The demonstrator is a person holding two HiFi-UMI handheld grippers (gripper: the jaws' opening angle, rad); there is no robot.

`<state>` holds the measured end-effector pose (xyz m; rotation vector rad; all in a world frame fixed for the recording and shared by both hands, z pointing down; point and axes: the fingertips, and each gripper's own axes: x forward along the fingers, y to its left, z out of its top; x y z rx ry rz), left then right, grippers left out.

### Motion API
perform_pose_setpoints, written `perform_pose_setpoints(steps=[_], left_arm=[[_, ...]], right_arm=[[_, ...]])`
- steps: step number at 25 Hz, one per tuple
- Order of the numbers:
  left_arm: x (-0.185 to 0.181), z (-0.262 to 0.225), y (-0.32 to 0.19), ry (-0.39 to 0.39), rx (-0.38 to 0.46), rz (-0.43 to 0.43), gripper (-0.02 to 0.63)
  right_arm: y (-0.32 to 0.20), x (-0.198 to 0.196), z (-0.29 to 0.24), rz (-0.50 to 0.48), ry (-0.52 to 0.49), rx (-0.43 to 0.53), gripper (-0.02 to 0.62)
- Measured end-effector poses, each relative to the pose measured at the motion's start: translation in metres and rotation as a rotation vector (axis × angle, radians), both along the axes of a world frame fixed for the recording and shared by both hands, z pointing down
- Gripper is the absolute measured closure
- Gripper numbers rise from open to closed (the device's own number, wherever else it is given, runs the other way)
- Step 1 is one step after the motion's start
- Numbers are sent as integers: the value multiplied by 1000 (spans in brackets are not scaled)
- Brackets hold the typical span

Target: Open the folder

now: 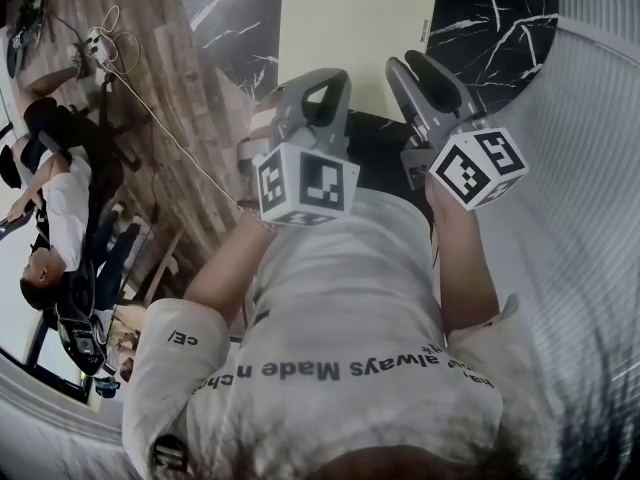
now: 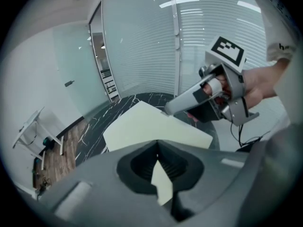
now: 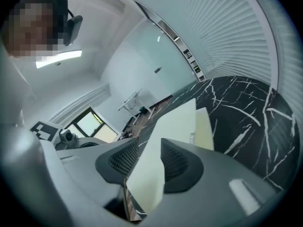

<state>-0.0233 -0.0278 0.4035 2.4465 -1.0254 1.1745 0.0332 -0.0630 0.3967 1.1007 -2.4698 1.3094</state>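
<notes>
A pale yellow folder (image 1: 350,18) lies on the black marble table (image 1: 490,18). In the left gripper view its top cover (image 2: 147,126) is raised, and a strip of it runs into my left gripper (image 2: 158,167), whose pads pinch it. My right gripper (image 2: 169,109) reaches the cover's far edge from the right. In the right gripper view the lifted cover (image 3: 175,122) stands between the jaws of my right gripper (image 3: 149,164). A gap shows beside the left pad, so the jaws are open around the cover. The lower leaf (image 3: 204,131) stays flat on the table.
A wood floor (image 1: 190,88) with cables borders the table on the left, where a seated person (image 1: 60,198) is. A glass wall with blinds (image 2: 208,22) stands behind the table. A small white table (image 2: 33,131) stands farther off.
</notes>
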Motion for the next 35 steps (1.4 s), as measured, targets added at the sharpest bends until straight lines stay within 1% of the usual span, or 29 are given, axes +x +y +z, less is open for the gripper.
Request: perform_pose_setpoints(steps=[3, 4, 5, 6, 7, 9, 15, 18, 20, 24, 29, 35], left_arm=[[-4, 14, -4, -20, -7, -9, 604], [-6, 18, -5, -26, -13, -11, 604], [-8, 22, -5, -31, -18, -14, 604], [-9, 24, -6, -35, -22, -15, 604], [-10, 26, -6, -37, -25, -16, 604], [-9, 27, -6, -39, -26, -14, 604], [-1, 11, -3, -23, -16, 10, 604], [6, 0, -1, -7, -1, 20, 604], [10, -10, 1, 3, 11, 26, 604], [16, -29, 6, 27, 33, 36, 604], [18, -48, 12, 50, 50, 38, 604], [21, -73, 24, 72, 80, 74, 603]], right_arm=[[-5, 30, 29, 73, 83, -29, 360], [-5, 35, 41, 85, 80, -56, 334], [-3, 37, 52, 86, 55, -91, 315], [-1, 36, 58, 80, 16, -125, 334], [1, 34, 61, 72, -22, -147, 383], [4, 31, 59, 62, -57, -150, 467], [8, 17, 39, 34, -76, -121, 512], [8, 14, 30, 28, -98, -110, 558], [7, 9, 22, 19, -118, -98, 568], [7, -2, 6, -14, -147, -70, 568], [10, -17, -10, -52, -163, -63, 565], [11, -40, -31, -86, -259, -78, 560]])
